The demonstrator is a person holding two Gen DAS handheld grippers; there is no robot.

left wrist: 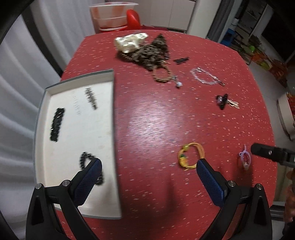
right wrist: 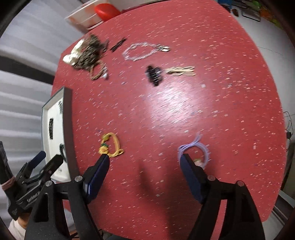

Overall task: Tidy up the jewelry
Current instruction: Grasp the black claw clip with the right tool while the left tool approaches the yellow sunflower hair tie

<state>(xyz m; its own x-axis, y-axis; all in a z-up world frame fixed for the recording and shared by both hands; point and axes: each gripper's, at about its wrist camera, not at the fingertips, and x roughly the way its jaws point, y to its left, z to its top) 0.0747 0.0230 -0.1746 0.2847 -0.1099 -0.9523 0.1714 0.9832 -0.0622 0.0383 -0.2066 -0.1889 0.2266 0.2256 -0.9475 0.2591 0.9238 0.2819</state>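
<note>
My left gripper hangs open and holds nothing, with one finger over the white tray and the other by a yellow cord bracelet on the red table. Three black bead pieces lie in the tray, among them a black bracelet. My right gripper is open too and points down at bare table. The yellow bracelet lies just past its left finger. A purple bracelet lies at its right finger, partly hidden by it.
Further back on the red table lie a clear bead bracelet, a black clip with beige strands, a brown braided bracelet and a dark tangled pile beside a white piece. A plastic tub stands beyond the edge.
</note>
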